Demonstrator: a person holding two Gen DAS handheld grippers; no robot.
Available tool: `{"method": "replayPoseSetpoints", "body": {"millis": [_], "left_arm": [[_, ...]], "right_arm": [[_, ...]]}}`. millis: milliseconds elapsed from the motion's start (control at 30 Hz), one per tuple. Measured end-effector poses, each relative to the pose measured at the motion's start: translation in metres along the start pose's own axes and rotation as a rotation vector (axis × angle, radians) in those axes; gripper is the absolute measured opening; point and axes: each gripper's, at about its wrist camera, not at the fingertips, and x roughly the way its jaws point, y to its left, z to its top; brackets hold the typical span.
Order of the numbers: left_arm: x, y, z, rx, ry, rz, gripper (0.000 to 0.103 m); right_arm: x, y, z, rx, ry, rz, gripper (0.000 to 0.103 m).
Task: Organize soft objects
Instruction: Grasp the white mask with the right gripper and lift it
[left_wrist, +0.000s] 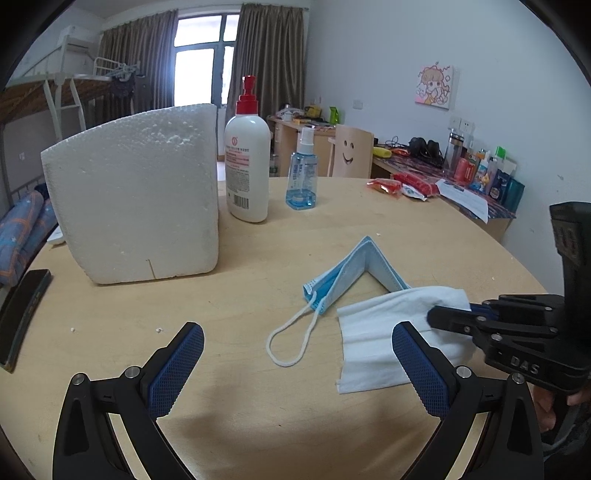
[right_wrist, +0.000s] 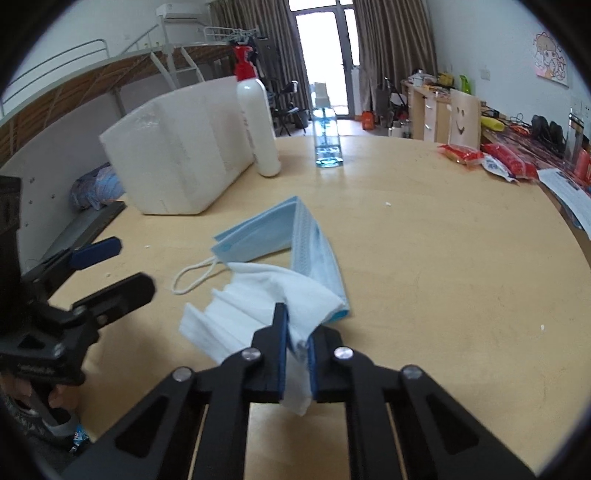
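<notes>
Ahead and left of the left gripper (left_wrist: 297, 363), a foam box (left_wrist: 136, 199) stands on the round table (left_wrist: 424, 240). Closer, the face mask (left_wrist: 354, 273) lies folded just beyond its wide-spread, empty jaws. Smallest, the mask's white end is pinched between the closed right gripper (right_wrist: 297, 332) pads.

My counter (left_wrist: 258, 424) is round, pale wood. Toward its far edge stand a foam block (left_wrist: 136, 195), a white pump bottle (left_wrist: 246, 162) and a blue spray bottle (left_wrist: 302, 177). Nearer its middle lies a face mask (left_wrist: 351, 273), snack packets (left_wrist: 402, 186) sit at the far right edge, and a dark phone (left_wrist: 22, 314) lies at the left edge.
</notes>
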Motion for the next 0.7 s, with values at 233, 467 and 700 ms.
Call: {"method": "replayPoseSetpoints", "body": {"millis": [233, 467, 700], "left_arm": [[-0.001, -0.007, -0.001, 0.019, 0.003, 0.0, 0.102], [-0.006, -0.023, 0.001, 0.049, -0.008, -0.015, 0.102], [0.001, -0.043, 0.007, 0.064, -0.008, -0.035, 0.102]], "right_arm": [[-0.03, -0.002, -0.005, 0.015, -0.072, 0.009, 0.011], [-0.052, -0.017, -0.013, 0.061, -0.112, -0.042, 0.011], [-0.068, -0.039, -0.025, 0.115, -0.138, -0.08, 0.011]]}}
